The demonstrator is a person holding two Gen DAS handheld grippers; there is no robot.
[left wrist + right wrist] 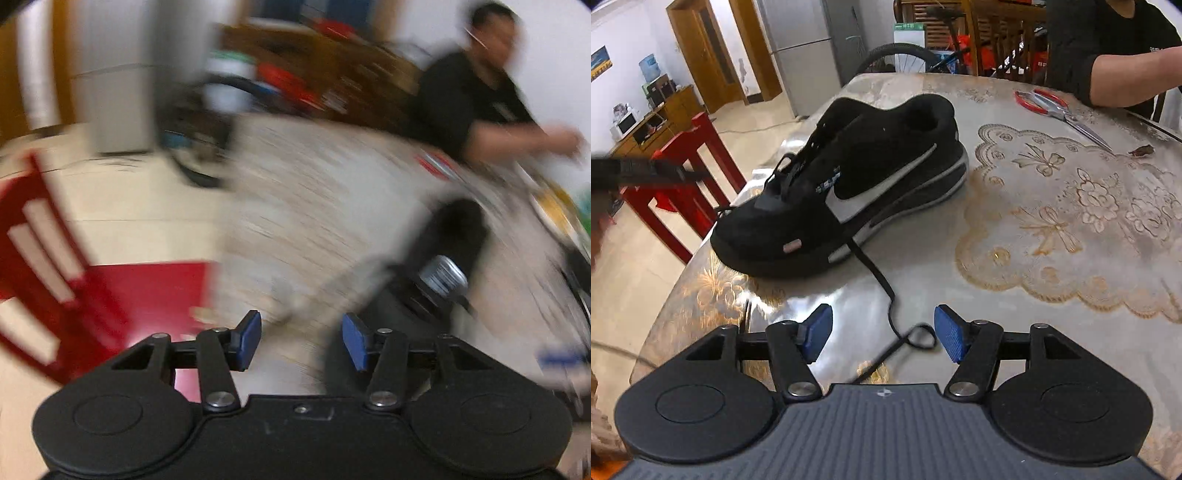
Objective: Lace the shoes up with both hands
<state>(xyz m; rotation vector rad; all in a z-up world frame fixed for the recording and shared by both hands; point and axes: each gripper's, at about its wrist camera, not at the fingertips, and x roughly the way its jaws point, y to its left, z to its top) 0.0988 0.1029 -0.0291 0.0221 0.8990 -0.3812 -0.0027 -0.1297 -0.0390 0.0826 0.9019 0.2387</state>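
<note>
A black sneaker [871, 173] with a white swoosh lies on the patterned table [1052, 258], toe toward the left edge. One black lace [875, 273] trails from its side across the table and ends in a small loop [919, 336]. My right gripper [882, 334] stands open just above the table, the lace end lying loose between its blue pads [951, 338], untouched. The left wrist view is heavily blurred. In it my left gripper [301, 341] is open with nothing between its pads, and a dark shape [443, 266] to the right looks like the shoe.
Red-handled scissors [1060, 107] lie at the table's far right, by a person in a black shirt [1108, 48] seated there. A red chair [687, 166] stands off the table's left edge. A blurred dark object [635, 171] crosses the left of the right wrist view.
</note>
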